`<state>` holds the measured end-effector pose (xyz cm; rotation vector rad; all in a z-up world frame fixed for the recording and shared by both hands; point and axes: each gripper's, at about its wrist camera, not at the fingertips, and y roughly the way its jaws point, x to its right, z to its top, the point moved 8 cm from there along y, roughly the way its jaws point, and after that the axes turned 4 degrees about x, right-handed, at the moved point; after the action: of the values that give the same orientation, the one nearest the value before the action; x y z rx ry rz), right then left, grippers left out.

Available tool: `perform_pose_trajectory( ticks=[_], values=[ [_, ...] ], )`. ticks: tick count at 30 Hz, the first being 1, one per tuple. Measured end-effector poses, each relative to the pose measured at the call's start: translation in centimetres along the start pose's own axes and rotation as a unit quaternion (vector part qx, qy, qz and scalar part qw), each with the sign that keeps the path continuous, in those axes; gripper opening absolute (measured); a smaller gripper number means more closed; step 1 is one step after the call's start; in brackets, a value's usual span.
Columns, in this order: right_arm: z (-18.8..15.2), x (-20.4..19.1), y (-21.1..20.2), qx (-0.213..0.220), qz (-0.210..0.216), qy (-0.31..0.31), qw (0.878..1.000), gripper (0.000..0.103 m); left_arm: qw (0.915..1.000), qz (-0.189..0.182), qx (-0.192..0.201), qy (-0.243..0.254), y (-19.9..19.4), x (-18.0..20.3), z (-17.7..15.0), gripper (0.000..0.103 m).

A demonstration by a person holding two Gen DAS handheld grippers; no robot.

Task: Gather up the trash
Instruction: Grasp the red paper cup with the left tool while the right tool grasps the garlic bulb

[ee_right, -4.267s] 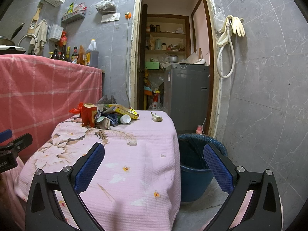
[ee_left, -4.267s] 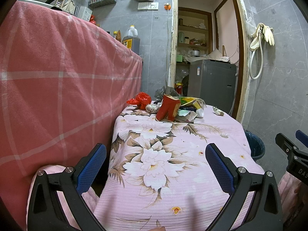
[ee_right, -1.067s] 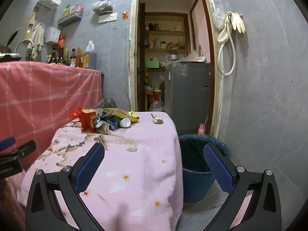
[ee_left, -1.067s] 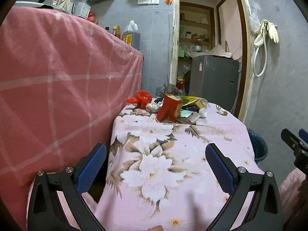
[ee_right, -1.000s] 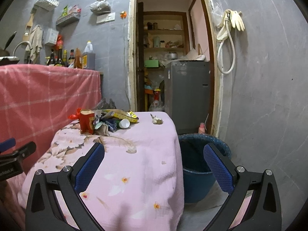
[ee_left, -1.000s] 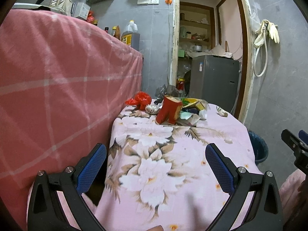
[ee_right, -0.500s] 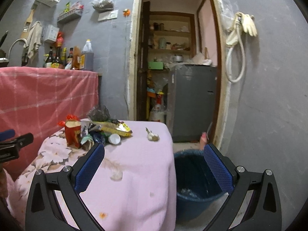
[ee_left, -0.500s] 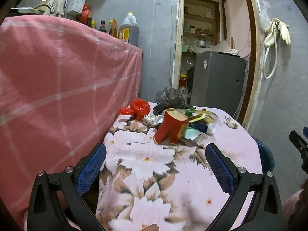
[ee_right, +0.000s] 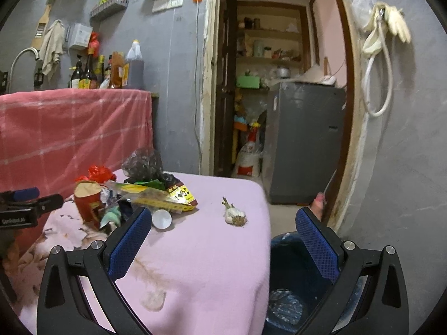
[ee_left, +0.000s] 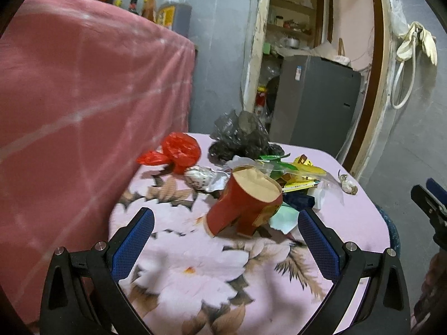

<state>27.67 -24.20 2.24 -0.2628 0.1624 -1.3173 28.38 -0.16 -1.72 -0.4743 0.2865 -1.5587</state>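
A heap of trash lies at the far end of the pink floral table [ee_left: 195,279]: a torn red paper carton [ee_left: 243,209], a red plastic bag [ee_left: 178,150], a dark crumpled bag [ee_left: 240,139] and yellow and green wrappers [ee_left: 296,173]. My left gripper [ee_left: 223,245] is open just short of the red carton, empty. My right gripper [ee_right: 223,240] is open over the table's right edge, empty. A garlic scrap [ee_right: 234,215] and a white cap [ee_right: 161,219] lie ahead of it. A blue bin [ee_right: 290,284] stands below on the right.
A counter draped in pink checked cloth [ee_left: 83,106] rises along the left, with bottles [ee_right: 111,69] on top. A doorway leads to a grey fridge [ee_right: 304,139]. A hose and gloves [ee_right: 382,55] hang on the right wall.
Both grippers have moved forward over the table towards the trash heap, which looks much larger. Both stay open and empty.
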Motion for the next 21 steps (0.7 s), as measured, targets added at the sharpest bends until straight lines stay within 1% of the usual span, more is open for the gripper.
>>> perform_pose_trajectory(
  ticks=[5,8,11,13,14,16,17,18,19,21],
  values=[
    [-0.1,0.6,3.2,-0.027,0.027,0.010,0.999,0.103,0.9998,-0.009,-0.018,0.004,2.0,0.7,0.2,0.100],
    [-0.4,0.8,5.0,-0.048,0.039,0.015,0.998,0.103,0.9997,-0.014,-0.021,-0.001,2.7,0.7,0.3,0.099],
    [-0.8,1.2,6.8,-0.069,0.041,0.005,0.997,0.103,0.9995,-0.019,-0.023,-0.004,3.1,0.9,0.6,0.089],
    [-1.1,1.5,7.9,-0.084,0.045,0.005,0.995,0.102,0.9994,-0.023,-0.025,-0.007,3.3,1.0,0.7,0.077],
    [-1.4,1.7,8.5,-0.093,0.046,0.007,0.995,0.100,0.9993,-0.026,-0.027,-0.008,3.5,1.2,0.7,0.074],
    [-1.8,1.9,9.5,-0.108,0.050,0.005,0.993,0.095,0.9991,-0.030,-0.029,-0.009,3.7,1.5,0.7,0.064],
    [-2.0,2.0,9.9,-0.113,0.050,0.002,0.992,0.094,0.9989,-0.033,-0.032,-0.010,3.8,1.6,0.7,0.061],
    [-2.2,2.0,10.3,-0.120,0.054,-0.001,0.991,0.089,0.9987,-0.035,-0.035,-0.010,3.9,1.8,0.6,0.057],
    [-2.5,2.0,10.8,-0.129,0.058,-0.004,0.990,0.084,0.9989,-0.032,-0.034,-0.008,3.9,1.9,0.5,0.056],
    [-2.8,2.1,11.7,-0.141,0.059,-0.008,0.988,0.080,0.9990,-0.031,-0.031,-0.003,3.8,2.2,0.6,0.054]
  ],
)
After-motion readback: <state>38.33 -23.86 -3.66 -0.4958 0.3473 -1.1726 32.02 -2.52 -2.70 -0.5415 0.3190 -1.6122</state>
